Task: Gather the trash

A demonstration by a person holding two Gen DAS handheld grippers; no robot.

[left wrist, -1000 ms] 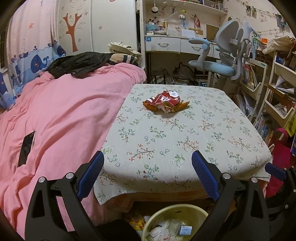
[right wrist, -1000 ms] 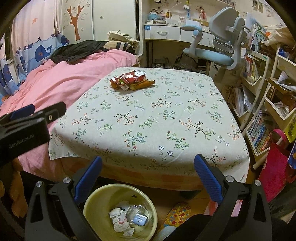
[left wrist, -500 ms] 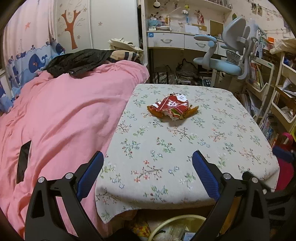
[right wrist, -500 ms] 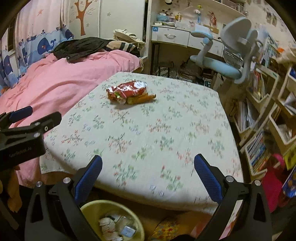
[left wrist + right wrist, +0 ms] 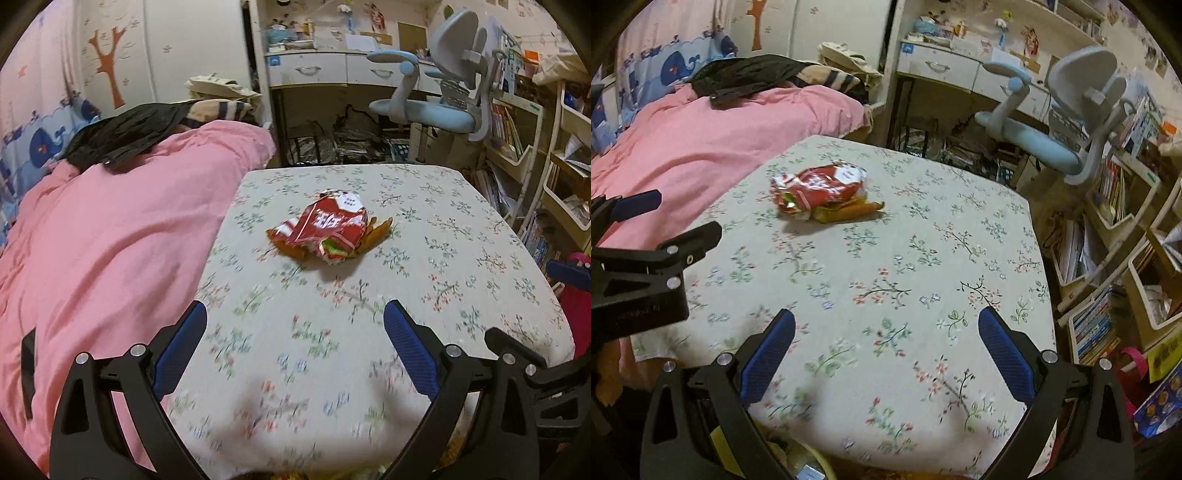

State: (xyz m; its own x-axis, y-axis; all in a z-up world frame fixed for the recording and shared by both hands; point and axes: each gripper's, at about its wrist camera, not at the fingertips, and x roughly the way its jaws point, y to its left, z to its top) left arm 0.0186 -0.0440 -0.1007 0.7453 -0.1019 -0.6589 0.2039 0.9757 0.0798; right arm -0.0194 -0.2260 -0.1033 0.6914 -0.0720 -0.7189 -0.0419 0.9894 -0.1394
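A crumpled red snack wrapper (image 5: 328, 223) lies on an orange wrapper (image 5: 373, 236) near the far middle of the floral-cloth table (image 5: 332, 332). In the right wrist view the red wrapper (image 5: 820, 182) and the orange wrapper (image 5: 849, 212) lie at the table's far left. My left gripper (image 5: 295, 328) is open and empty above the table's near edge. My right gripper (image 5: 886, 332) is open and empty above the near side of the table (image 5: 905, 277). The left gripper's body (image 5: 646, 273) shows at the left of the right wrist view.
A pink-covered bed (image 5: 110, 240) borders the table's left side, with a black jacket (image 5: 125, 129) on it. A blue desk chair (image 5: 439, 92) and a desk stand behind. Bookshelves (image 5: 1108, 258) line the right. A yellow bin's rim (image 5: 812, 461) peeks below the table.
Both grippers have risen and moved forward over the table. The yellow bin has slid almost out of view below, and the wrappers look closer. Both stay open.
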